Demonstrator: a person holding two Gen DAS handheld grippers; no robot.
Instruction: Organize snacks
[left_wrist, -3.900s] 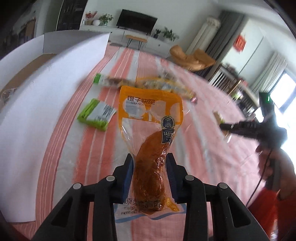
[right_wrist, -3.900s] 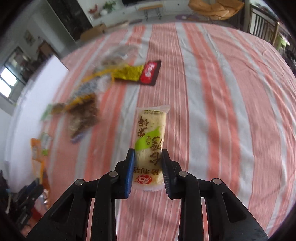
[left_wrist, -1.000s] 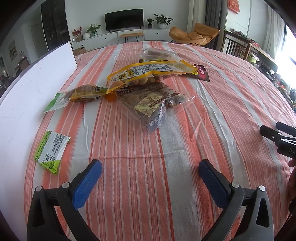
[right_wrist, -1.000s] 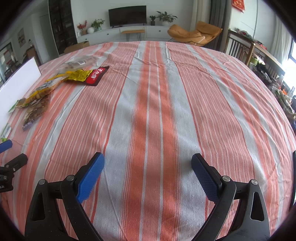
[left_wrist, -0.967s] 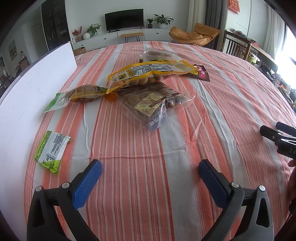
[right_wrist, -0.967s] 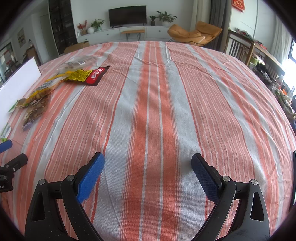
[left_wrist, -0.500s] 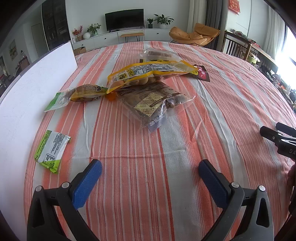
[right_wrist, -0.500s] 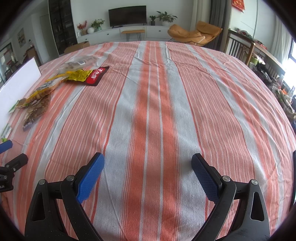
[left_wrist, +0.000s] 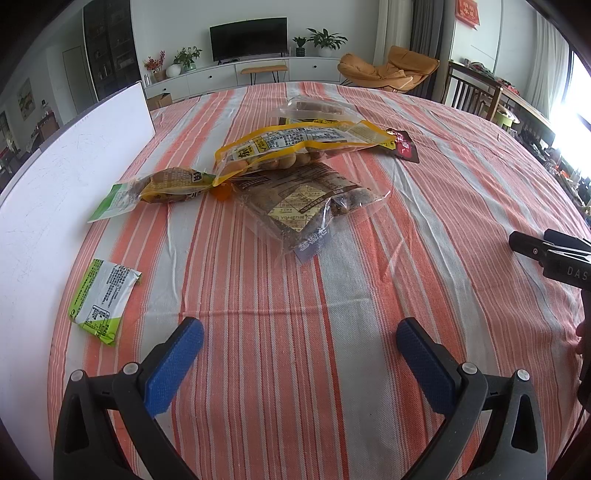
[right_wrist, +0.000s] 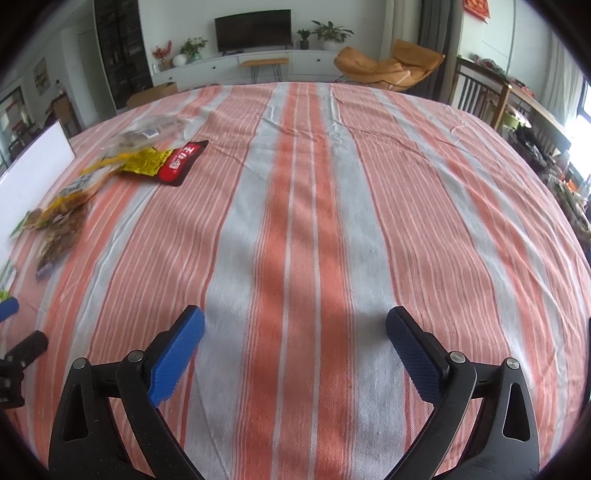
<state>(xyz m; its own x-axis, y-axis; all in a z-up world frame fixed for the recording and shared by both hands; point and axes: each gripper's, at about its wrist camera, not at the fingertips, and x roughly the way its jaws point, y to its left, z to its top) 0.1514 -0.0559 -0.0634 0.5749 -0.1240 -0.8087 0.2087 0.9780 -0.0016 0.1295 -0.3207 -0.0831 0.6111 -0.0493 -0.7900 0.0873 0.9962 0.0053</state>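
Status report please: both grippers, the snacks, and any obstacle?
Left gripper open, empty. Right gripper open, empty. Snack packets loose on striped tablecloth, green packet apart near white board. Nothing in the way.

A home living and dining room: a striped tablecloth (right_wrist: 295, 221) covers the near table, while far off stand a television (left_wrist: 248, 38) on a long white cabinet (left_wrist: 258, 74), potted plants (left_wrist: 325, 37), an orange lounge chair (left_wrist: 388, 68) and wooden dining chairs (left_wrist: 469, 96).

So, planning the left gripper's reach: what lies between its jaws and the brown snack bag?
Only bare striped cloth lies between the left gripper and the brown bag, in the left wrist view.
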